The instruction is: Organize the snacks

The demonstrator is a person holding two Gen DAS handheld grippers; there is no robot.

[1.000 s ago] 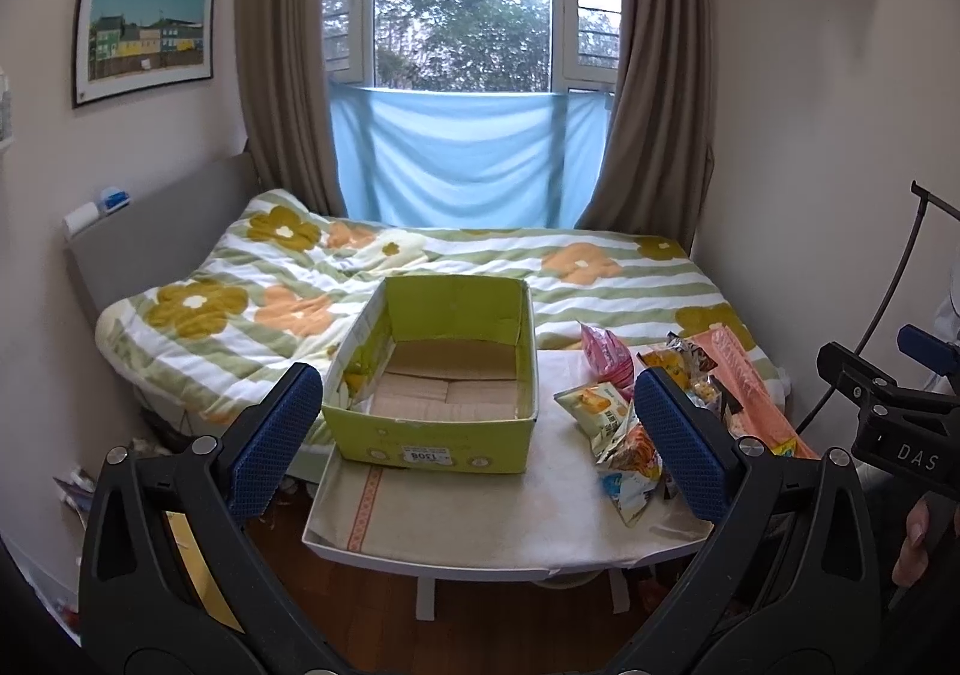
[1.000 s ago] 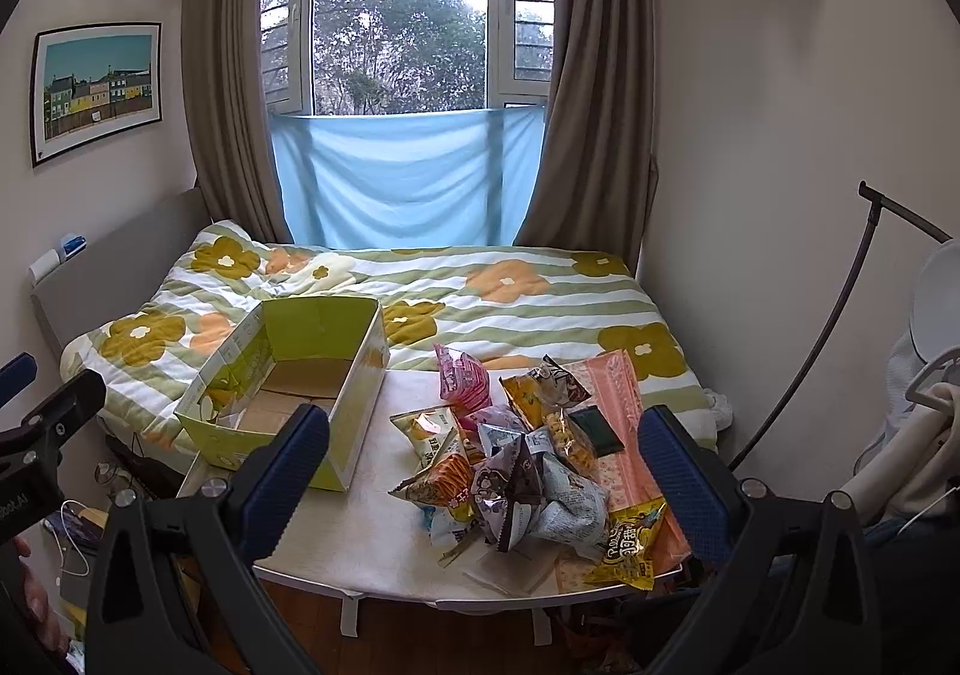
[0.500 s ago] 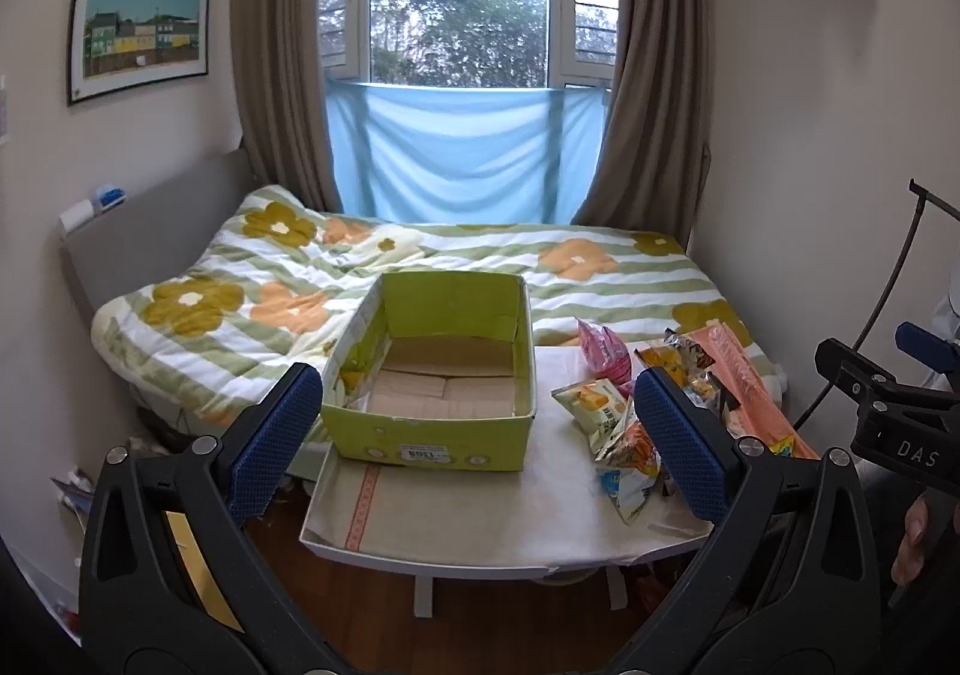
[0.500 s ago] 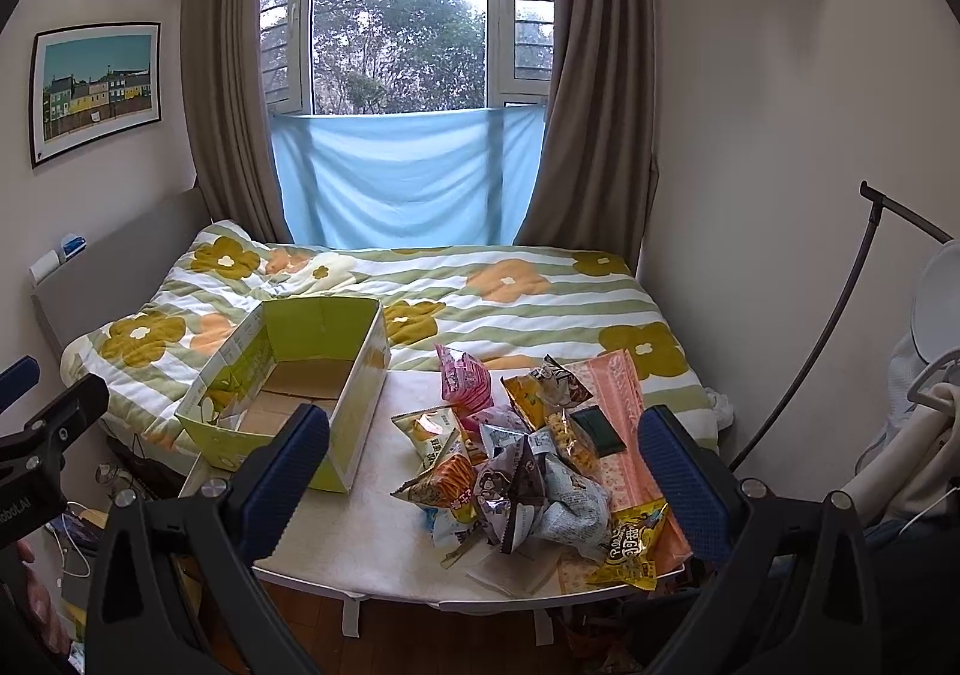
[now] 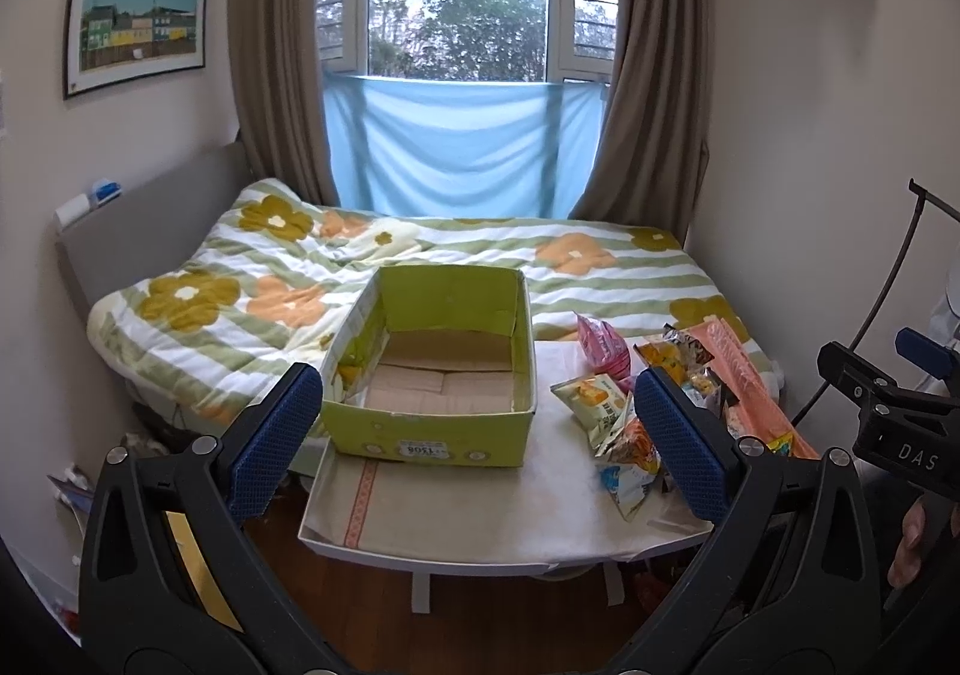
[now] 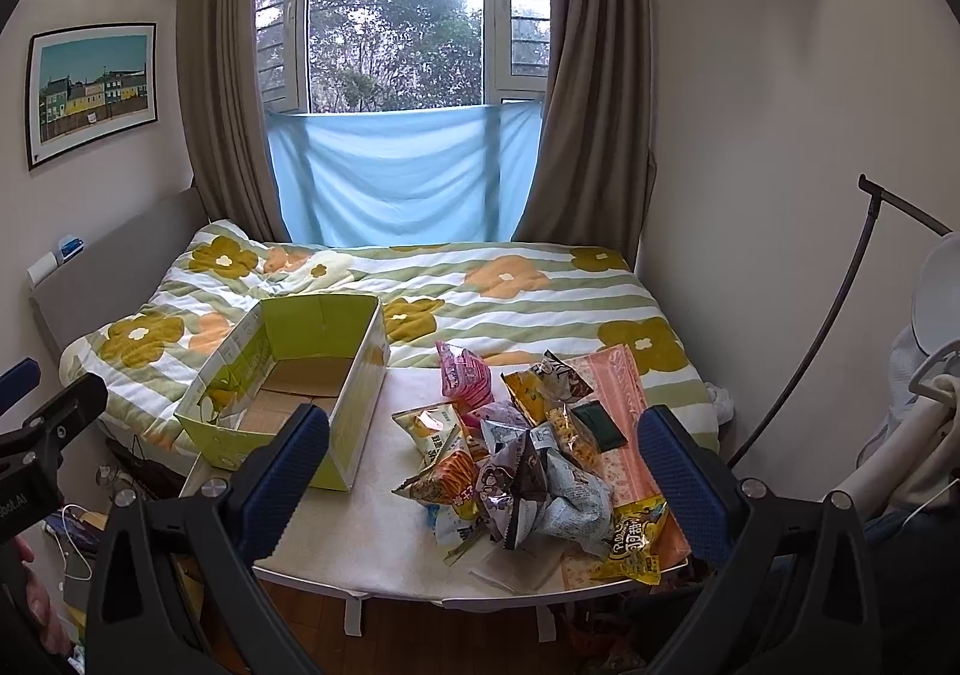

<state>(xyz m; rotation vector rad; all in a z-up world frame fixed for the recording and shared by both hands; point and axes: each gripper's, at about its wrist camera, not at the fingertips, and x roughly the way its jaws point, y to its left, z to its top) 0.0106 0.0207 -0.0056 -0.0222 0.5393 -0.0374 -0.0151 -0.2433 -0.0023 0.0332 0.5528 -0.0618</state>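
Nearest the lens, the left tongs (image 5: 477, 426) hang in the air short of the worktop (image 5: 480, 507), their blue-padded fingers (image 5: 273, 438) spread wide with nothing between them. The right tongs (image 6: 483, 471) are likewise spread wide and hold nothing, raised in front of the worktop's near edge.

On the worktop's left half stands an open green cardboard box (image 5: 432, 438). Its inside shows only bare brown base flaps; no packet lies in it. A white label sits on its near wall.

To the right of the box, apart from it, the snacks lie in a loose heap (image 6: 522, 471) on the worktop: a grey-and-brown packet on top, an orange one at the left side, a yellow packet (image 6: 636, 540) at the near right corner, a pink bag (image 6: 465, 375) at the far side, and a long pink wrapper (image 6: 624, 423) along the right edge.

Beyond the worktop lies a bed (image 5: 420, 255) with a flowered, striped quilt.
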